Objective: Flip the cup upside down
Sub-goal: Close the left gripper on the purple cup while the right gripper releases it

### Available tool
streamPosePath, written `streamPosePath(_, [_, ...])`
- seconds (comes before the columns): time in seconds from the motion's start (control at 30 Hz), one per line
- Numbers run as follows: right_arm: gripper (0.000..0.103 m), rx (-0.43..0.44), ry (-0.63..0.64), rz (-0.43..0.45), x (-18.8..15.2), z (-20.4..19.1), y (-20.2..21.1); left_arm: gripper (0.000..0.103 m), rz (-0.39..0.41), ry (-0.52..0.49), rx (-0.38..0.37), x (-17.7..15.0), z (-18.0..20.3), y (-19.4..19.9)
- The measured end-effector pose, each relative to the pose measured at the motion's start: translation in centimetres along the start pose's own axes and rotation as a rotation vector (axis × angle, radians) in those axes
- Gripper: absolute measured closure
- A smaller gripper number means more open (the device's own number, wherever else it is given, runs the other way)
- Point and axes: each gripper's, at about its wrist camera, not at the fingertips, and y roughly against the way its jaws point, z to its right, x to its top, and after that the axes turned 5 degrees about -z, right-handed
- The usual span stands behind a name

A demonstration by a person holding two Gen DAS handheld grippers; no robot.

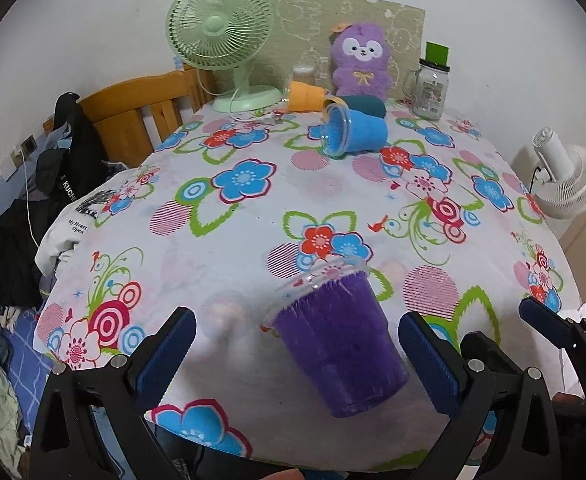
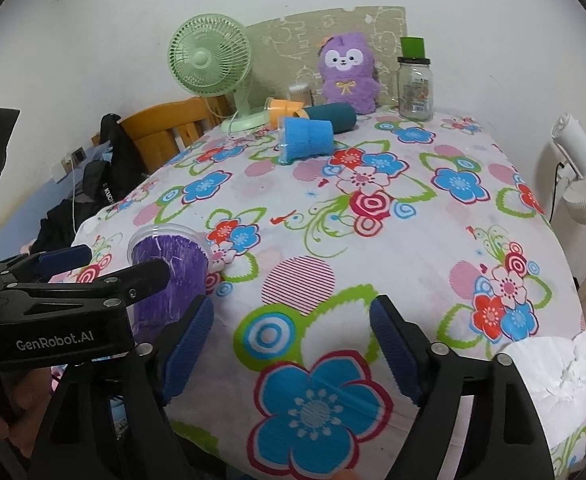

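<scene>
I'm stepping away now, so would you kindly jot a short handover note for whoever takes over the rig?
Left gripper: open, jaws on either side of the purple cup, not gripping.
Right gripper: open, empty, over the floral tablecloth.
Purple cup: near the table's front edge, mouth up, slightly tilted. A blue cup and an orange cup lie on their sides at the back.
Done: left gripper lined up.
Left: grip the purple cup, turn it over, set it mouth down.
</scene>
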Motion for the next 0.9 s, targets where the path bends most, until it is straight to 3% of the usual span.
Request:
streamPosePath(0.27, [0.016,0.003,-0.053,-0.018,-1.0,1.8,0.2,0.001,-0.005,-0.011,0.004,-0.3,0.6,-0.3])
streamPosePath(0.53, [0.015,-0.056,-0.099,-0.040,-2.7,4.1,0.9,0.001,-0.024,-0.014,-0.014,-0.7,1.2,-1.0])
streamPosePath(0.9, [0.015,-0.069,-0.106,-0.051,-3.5,4.1,1.3,0.001,-0.066,-0.039,-0.042,-1.6,2.5,-2.3])
